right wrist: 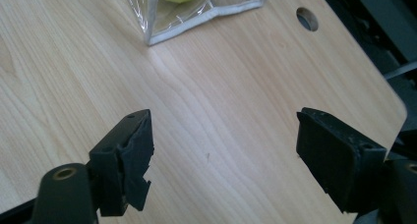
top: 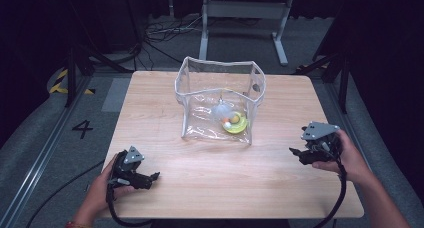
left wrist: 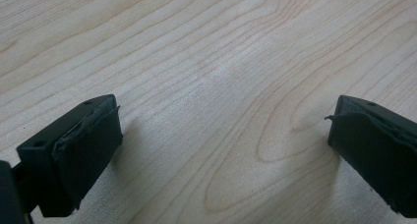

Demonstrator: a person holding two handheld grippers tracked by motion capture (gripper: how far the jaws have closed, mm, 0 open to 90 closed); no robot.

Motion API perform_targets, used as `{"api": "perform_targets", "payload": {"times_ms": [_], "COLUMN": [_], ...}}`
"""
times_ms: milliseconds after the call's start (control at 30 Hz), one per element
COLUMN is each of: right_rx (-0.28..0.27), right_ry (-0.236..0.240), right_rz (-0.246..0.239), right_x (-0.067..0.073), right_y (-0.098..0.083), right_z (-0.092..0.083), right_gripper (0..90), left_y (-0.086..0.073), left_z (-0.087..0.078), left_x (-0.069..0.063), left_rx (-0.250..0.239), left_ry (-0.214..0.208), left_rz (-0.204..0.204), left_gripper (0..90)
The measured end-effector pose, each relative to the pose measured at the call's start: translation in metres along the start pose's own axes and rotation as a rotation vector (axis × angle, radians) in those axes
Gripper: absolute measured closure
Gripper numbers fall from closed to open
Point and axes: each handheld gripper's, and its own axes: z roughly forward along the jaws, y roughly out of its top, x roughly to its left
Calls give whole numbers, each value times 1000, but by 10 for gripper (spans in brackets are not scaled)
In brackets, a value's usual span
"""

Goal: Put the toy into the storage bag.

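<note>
Plainly the clear plastic bag (top: 218, 100), standing upright mid-bench (top: 165, 100) with a yellow-green toy (top: 235, 123) inside, is flimsy enough that either released, empty pair, the right tongs (top: 296, 153) or the left tongs (top: 155, 176), could shove or collapse its wall and tip it.

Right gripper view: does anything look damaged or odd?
Yes. The left pad of the right gripper is ragged and chipped along its inner edge. The clear bag stands upright, nothing spilled.

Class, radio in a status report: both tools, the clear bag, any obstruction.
Left tool open, empty, low over table. Right tool open, empty. Clear bag upright, untouched, centre table. Nothing between.
</note>
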Motion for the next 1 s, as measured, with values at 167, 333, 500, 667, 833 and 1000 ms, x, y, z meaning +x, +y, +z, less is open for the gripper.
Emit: {"api": "perform_targets", "payload": {"times_ms": [167,333,500,667,833,1000], "right_rx": [12,18,2,-23,-48,-63], "right_ry": [-7,9,4,7,12,11], "right_rz": [21,57,100,147,204,279], "right_x": [4,6,6,8,10,11], "right_y": [-16,-40,-63,-84,-107,-126], "right_z": [5,9,11,12,14,18], "right_gripper": [224,214,214,212,208,211], "left_y": [0,0,0,0,0,0], "left_z": [0,0,0,0,0,0], "left_x": [0,0,0,0,0,0], "left_rx": [0,-1,0,0,0,0], "left_ry": [1,2,1,0,1,2], "left_rz": [1,2,1,0,1,1], "left_gripper": [1,1,1,1,1,1]}}
